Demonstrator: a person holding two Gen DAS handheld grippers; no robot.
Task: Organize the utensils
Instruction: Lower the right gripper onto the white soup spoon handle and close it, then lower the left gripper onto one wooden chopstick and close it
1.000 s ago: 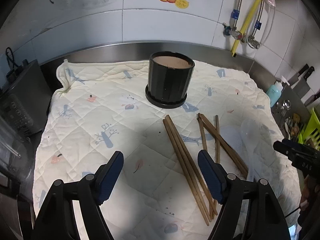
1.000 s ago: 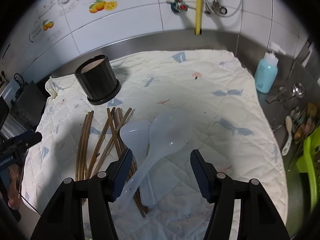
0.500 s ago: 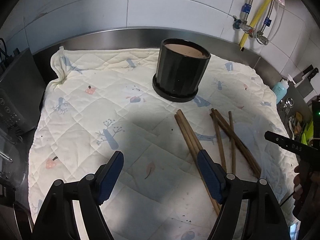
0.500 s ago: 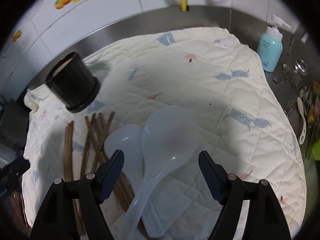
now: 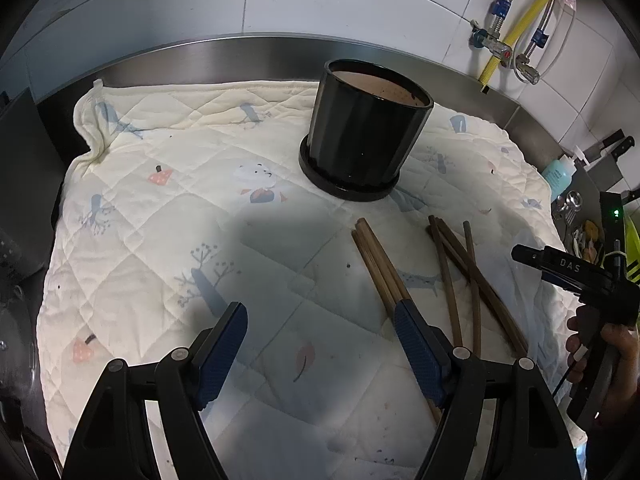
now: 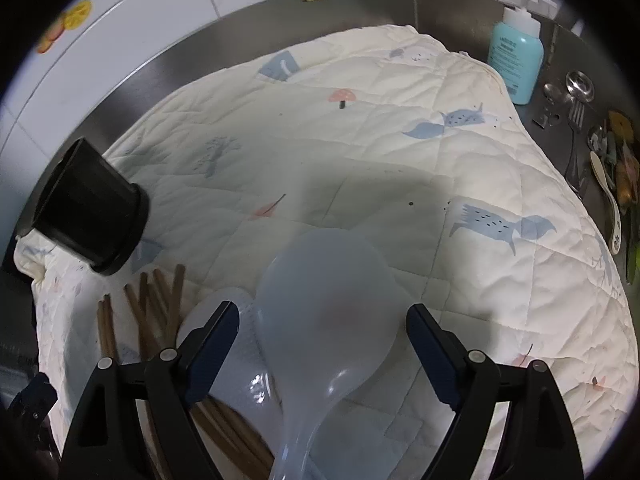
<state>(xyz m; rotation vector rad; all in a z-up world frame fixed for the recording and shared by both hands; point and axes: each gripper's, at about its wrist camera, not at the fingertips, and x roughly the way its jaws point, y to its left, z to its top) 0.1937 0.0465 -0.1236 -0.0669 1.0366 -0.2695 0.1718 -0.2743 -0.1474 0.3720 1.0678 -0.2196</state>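
Observation:
A black round holder (image 5: 362,130) stands on a quilted cloth (image 5: 168,208); it also shows in the right wrist view (image 6: 88,206). Brown chopsticks (image 5: 380,268) lie loose on the cloth, with more to their right (image 5: 472,276), and they show in the right wrist view (image 6: 154,304). My left gripper (image 5: 320,324) is open and empty, low over the cloth, its right finger over the chopsticks. My right gripper (image 6: 322,322) is open, straddling a large translucent white spoon (image 6: 328,304). A second white spoon (image 6: 240,344) lies under it.
A teal bottle (image 6: 516,60) stands at the cloth's far right corner. Metal spoons and forks (image 6: 576,96) lie on the steel counter beside it. A tiled wall with pipes (image 5: 504,40) is behind. A black appliance (image 5: 20,184) stands at the left.
Both grippers have moved forward and lower. The right gripper has closed in over the large white spoon, which now fills the space between its fingers. Nothing has been grasped.

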